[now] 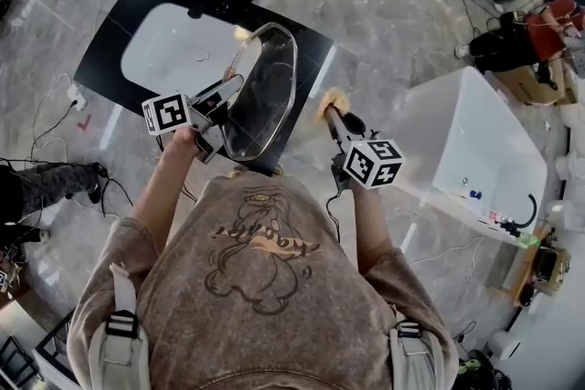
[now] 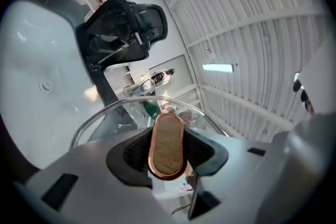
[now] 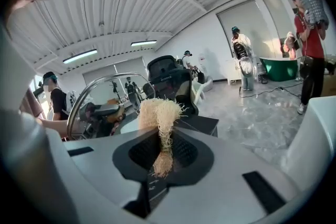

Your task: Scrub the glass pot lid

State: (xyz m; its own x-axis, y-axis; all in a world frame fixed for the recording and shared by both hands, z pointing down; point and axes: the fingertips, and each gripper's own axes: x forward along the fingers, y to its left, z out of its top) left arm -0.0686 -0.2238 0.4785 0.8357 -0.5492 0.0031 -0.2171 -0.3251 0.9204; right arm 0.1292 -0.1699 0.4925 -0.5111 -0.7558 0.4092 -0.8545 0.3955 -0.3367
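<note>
Lid handle (image 2: 167, 144) clamped, left gripper view | scrubber (image 3: 160, 118) pinched, right gripper view

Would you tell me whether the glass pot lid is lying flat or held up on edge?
Held up on edge: the left tool grips the glass pot lid by its handle, tilted above the sink.

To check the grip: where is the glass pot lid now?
Head view, left of centre: the glass pot lid is held by its handle in the left gripper's jaws, over the black table's near edge.
</note>
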